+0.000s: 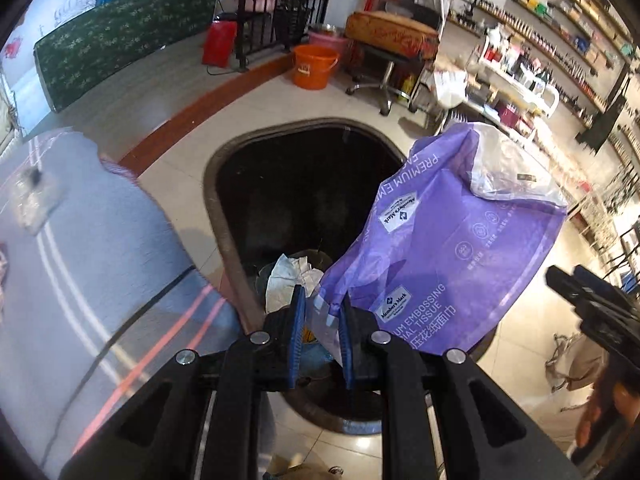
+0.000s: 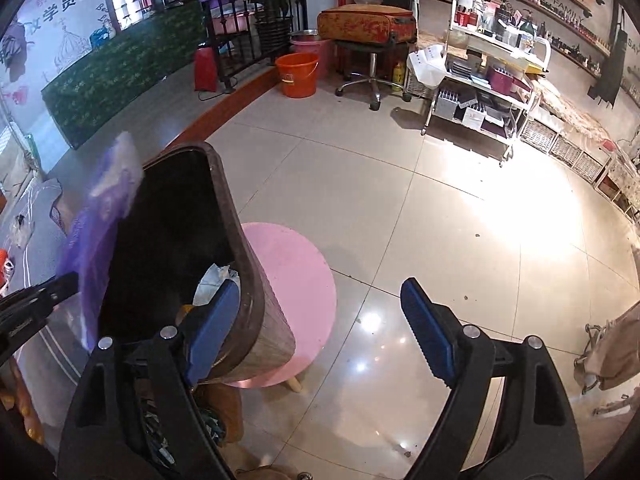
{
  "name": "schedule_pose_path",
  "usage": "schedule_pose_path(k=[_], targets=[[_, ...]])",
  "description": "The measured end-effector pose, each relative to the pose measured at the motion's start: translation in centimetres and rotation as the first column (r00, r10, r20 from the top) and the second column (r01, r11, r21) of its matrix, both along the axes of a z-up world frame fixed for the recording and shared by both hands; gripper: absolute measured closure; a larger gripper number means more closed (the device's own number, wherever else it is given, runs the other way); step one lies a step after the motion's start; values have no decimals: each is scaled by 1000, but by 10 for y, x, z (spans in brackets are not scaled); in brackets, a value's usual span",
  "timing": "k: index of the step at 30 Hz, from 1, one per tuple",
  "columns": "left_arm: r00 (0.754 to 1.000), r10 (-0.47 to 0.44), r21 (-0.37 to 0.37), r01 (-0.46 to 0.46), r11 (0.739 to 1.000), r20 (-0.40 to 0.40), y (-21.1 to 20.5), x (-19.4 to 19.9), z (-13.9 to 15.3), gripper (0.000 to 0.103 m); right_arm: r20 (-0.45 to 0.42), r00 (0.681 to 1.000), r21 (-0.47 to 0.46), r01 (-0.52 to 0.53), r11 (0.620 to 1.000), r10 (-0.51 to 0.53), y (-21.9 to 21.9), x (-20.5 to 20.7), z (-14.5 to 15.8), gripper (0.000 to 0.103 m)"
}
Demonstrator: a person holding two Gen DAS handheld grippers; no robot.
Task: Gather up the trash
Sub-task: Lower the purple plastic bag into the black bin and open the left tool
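Your left gripper [image 1: 322, 312] holds the tissue wrapper [image 1: 440, 248] over the bin [image 1: 216, 208], which has crumpled paper [image 1: 288, 280] inside. Your right gripper [image 2: 320, 332] hangs right of the bin, above the round stool [image 2: 296, 280] beside it.

Bright floor glare (fisheye-warped edges)

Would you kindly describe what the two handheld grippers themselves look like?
Both match. The left gripper and right gripper have matte black angular plastic linkage arms joined by round silver pivot pins. Each finger ends in a flat blue pad with a ridged, saw-toothed inner edge. No cables, markings or sleeves show.
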State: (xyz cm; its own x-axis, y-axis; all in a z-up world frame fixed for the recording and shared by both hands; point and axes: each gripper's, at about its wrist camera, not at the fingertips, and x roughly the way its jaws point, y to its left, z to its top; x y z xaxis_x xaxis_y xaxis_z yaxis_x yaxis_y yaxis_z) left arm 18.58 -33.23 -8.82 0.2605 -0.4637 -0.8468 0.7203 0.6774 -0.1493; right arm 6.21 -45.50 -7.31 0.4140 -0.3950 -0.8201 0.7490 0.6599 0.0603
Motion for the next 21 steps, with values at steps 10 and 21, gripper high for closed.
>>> schedule_pose_path(k=[10,21], targets=[[999,12,82,-10,997,-33,-21,3,-21,79,25,1000,28,9,1000,-10,-12,-5,-2,20],[1000,-4,19,5,1000,-11,-19,-8,-16,27,57,998,58,12,998,-15,-14,-6,-5,20]])
